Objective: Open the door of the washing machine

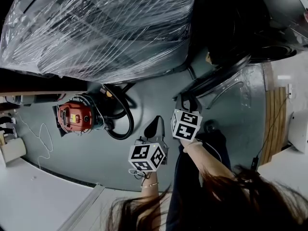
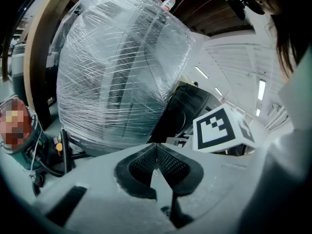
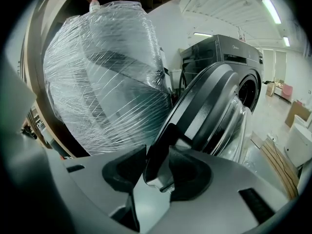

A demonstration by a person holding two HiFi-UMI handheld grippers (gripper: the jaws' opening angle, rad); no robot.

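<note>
Door of the washing machine is hanging swung open, just beside a plastic-wrapped load. Right gripper is holding its jaws spread wide, with the door's rim sitting between them. Left gripper is hovering empty, its jaws pressing together.

The floor is smooth grey-green and evenly lit. A bulky load wrapped in clear plastic film stands on it, with a bottle at its top. Beside the load sits a red vacuum cleaner with a looping black hose. A thin white cable trails near it. Wooden planks lie at the right. Overhead, strip lights shine on a white ceiling.
</note>
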